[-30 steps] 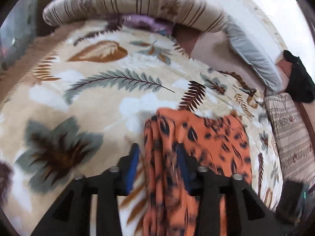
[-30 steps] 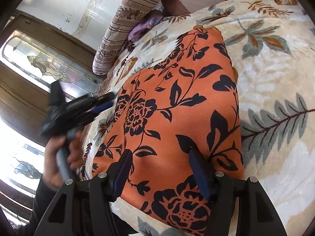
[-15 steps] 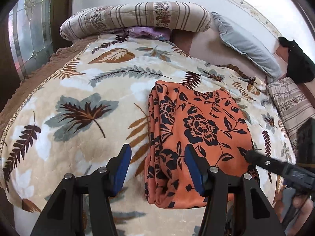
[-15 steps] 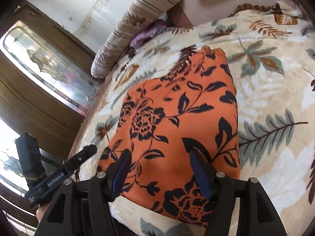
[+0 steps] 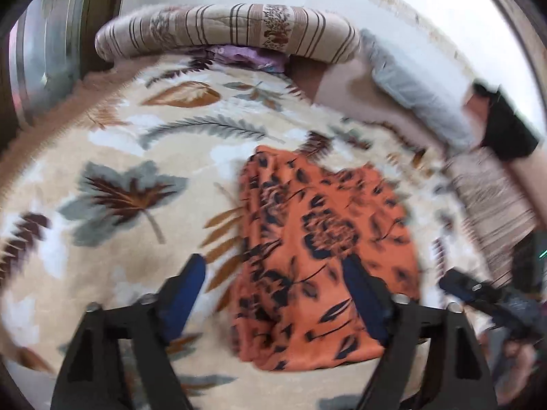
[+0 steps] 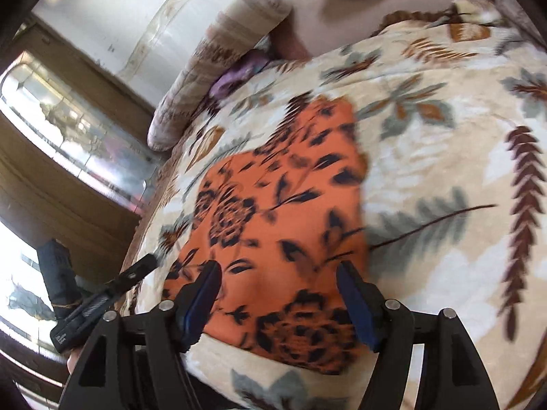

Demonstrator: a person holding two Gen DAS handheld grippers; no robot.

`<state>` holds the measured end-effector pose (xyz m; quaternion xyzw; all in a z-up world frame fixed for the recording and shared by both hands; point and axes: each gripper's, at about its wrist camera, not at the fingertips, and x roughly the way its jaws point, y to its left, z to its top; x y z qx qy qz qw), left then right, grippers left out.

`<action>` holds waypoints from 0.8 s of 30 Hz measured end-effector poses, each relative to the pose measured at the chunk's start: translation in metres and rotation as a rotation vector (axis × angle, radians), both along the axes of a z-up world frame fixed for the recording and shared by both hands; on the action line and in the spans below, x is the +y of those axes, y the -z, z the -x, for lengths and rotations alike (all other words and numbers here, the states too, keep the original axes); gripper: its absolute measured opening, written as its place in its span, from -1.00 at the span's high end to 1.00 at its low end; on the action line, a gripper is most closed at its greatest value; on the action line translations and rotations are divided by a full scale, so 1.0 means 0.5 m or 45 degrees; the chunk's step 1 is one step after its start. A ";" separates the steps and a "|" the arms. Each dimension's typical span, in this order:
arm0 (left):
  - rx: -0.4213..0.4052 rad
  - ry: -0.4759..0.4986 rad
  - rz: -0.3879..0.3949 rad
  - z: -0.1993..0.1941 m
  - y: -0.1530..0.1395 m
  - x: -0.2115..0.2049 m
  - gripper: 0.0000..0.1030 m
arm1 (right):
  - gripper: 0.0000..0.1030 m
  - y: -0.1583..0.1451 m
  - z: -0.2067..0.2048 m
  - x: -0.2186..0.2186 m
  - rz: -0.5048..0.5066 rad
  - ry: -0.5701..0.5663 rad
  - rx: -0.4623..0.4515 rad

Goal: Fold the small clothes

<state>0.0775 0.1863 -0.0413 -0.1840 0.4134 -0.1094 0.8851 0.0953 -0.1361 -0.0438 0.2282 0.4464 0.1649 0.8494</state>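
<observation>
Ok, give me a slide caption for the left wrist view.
Open left tongs above a folded orange cloth on a leaf-print blanket.

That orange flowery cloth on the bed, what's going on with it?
A person is folding small clothes with a hand-held two-finger gripper in each hand. The orange floral garment lies folded on the leaf-patterned blanket. The jaws of the left gripper and the right gripper have just been opening; both hover open above the garment's near end, gripping nothing. A striped bolster lies at the far end of the bed.
</observation>
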 end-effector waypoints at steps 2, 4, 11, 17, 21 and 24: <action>0.031 0.000 0.117 -0.025 0.015 0.017 -0.64 | -0.63 0.007 -0.017 -0.038 -0.010 0.063 0.023; 0.110 0.016 0.196 -0.059 0.036 0.021 -0.64 | -0.63 0.022 -0.039 -0.063 -0.070 0.092 0.060; 0.305 0.086 0.271 -0.139 0.118 0.009 -0.64 | -0.63 0.096 -0.146 -0.044 -0.204 0.016 0.217; 0.337 0.179 0.225 -0.161 0.148 -0.023 -0.55 | -0.05 0.133 -0.182 0.012 -0.177 -0.117 0.250; 0.342 0.208 0.238 -0.165 0.144 -0.037 0.39 | 0.24 0.107 -0.184 0.029 -0.097 -0.181 0.219; 0.254 0.209 0.245 -0.153 0.091 -0.049 0.46 | 0.27 0.052 -0.176 0.037 -0.070 -0.236 0.141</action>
